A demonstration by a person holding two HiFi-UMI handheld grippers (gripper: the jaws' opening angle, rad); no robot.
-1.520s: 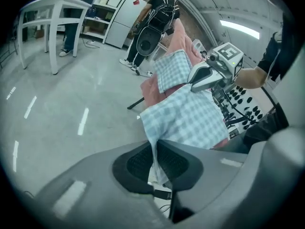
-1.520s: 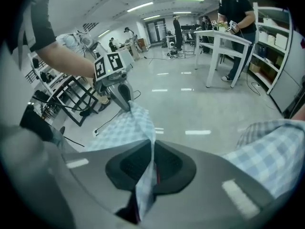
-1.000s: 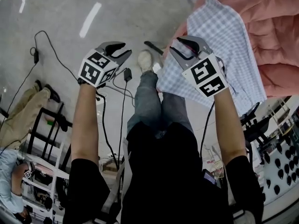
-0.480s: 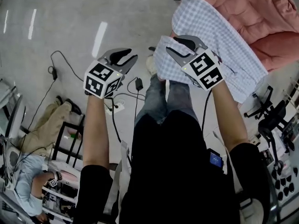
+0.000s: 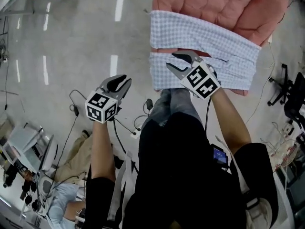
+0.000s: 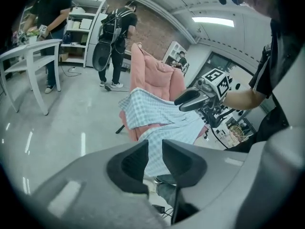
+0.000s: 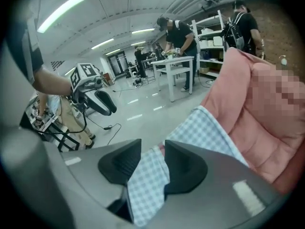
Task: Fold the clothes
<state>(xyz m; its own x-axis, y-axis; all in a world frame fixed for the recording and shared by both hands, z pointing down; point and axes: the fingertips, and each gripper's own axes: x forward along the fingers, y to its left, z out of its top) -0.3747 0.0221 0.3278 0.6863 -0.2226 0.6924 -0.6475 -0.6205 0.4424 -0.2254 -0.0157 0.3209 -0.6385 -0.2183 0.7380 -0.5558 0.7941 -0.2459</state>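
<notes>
One checked shirt [image 5: 205,42] lies draped over a pink padded chair [image 5: 214,4], upper centre-right of head view. Right gripper [image 5: 170,61] sits at the shirt's lower-left edge, jaws clamped on a fold of the fabric. Left gripper [image 5: 125,81] is mid-left over the floor [image 5: 71,46], well apart from shirt. Its jaws have just been closing, w/ a narrow gap left and nothing btwn them.

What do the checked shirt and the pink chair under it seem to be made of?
Checked shirt: thin woven cloth, likely cotton, matte; it drapes and folds softly. Pink chair: padded, quilted fabric cover, matte; puffy stitched sections show.
</notes>
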